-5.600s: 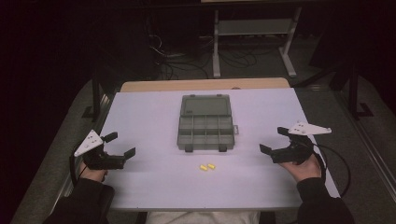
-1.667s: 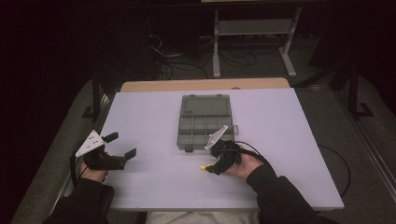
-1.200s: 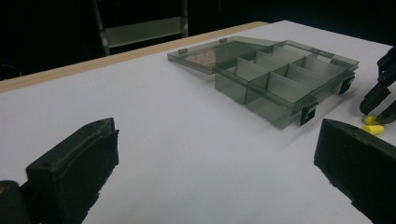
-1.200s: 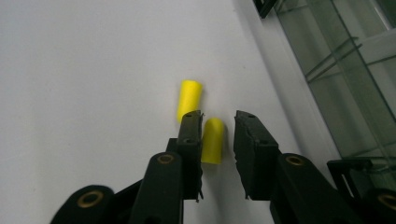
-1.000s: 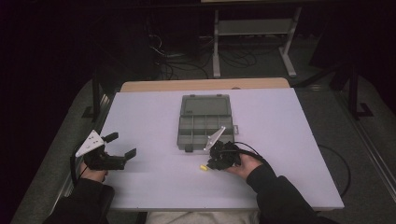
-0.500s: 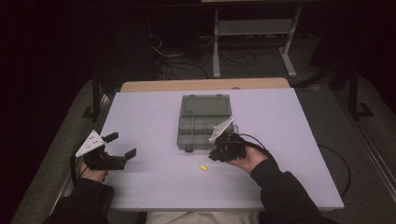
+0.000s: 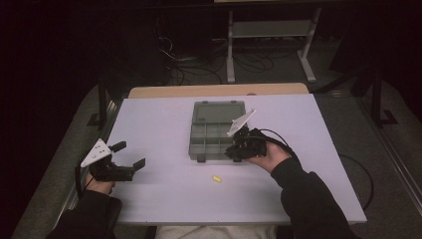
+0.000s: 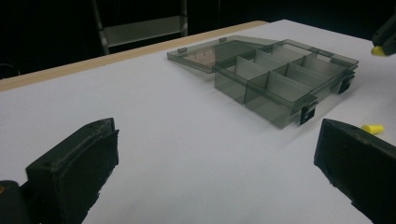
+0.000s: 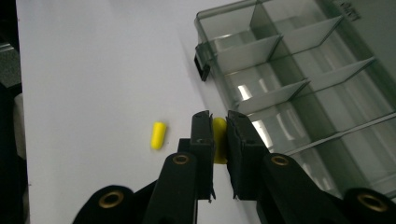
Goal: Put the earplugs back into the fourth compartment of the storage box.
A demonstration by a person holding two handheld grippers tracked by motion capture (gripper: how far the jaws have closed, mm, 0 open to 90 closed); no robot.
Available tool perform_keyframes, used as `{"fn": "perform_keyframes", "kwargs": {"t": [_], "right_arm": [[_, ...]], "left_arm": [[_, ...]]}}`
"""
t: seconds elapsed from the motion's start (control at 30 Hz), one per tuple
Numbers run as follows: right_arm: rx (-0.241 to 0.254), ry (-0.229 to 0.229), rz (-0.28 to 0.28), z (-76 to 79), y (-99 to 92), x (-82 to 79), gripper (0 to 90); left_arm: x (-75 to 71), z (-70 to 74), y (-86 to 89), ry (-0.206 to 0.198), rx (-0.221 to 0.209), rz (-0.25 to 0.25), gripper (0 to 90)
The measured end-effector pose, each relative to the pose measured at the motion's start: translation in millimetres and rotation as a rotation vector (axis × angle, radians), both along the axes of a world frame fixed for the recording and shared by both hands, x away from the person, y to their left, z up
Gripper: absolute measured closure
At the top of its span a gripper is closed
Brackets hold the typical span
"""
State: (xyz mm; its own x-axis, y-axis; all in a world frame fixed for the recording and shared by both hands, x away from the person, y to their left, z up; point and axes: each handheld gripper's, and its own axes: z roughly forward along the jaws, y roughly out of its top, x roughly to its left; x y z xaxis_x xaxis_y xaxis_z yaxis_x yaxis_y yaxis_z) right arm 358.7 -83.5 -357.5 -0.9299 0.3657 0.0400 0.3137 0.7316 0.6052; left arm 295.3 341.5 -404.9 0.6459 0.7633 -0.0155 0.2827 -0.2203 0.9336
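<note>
Firmly pinched, a stubby yellow earplug (image 9: 219, 140) above ribbed translucent organiser (image 9: 299, 84).

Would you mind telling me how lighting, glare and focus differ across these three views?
High view: room dark, only the white table lit. Left gripper view: near jaws soft, organizer box sharper. Right gripper view: bright glare streaks on the box's compartments, the right hand-held gripper and its yellow earplug slightly blurred.

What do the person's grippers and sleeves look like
Both the left gripper and right gripper are black with two blocky jaws, each topped by a pale grey three-cornered plate. A black cable trails from the right one. The sleeves are dark.
</note>
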Motion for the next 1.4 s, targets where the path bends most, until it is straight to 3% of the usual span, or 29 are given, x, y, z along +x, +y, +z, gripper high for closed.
{"fn": "perform_keyframes", "kwargs": {"t": [0.3, 0.77, 1.0, 1.4], "right_arm": [[-0.01, -0.038, -0.018, 21.5, -2.5, 17.3, 79.4], [-0.023, -0.036, -0.064, 28.9, -7.3, 44.2, 79.4], [-0.025, -0.021, -0.104, 24.9, -12.7, 60.8, 79.5], [-0.051, 0.028, -0.178, -2.6, -20.3, 92.4, 79.5]], "left_arm": [[0.0, 0.0, 0.0, 0.001, -0.001, 0.0, 0.0], [-0.1, 0.0, 0.0, 0.0, -0.002, -0.001, 0.0], [-0.1, 0.0, -0.1, 0.0, -0.003, -0.002, 0.0], [0.1, -0.1, 0.1, 0.002, -0.003, -0.004, 0.0]]}}
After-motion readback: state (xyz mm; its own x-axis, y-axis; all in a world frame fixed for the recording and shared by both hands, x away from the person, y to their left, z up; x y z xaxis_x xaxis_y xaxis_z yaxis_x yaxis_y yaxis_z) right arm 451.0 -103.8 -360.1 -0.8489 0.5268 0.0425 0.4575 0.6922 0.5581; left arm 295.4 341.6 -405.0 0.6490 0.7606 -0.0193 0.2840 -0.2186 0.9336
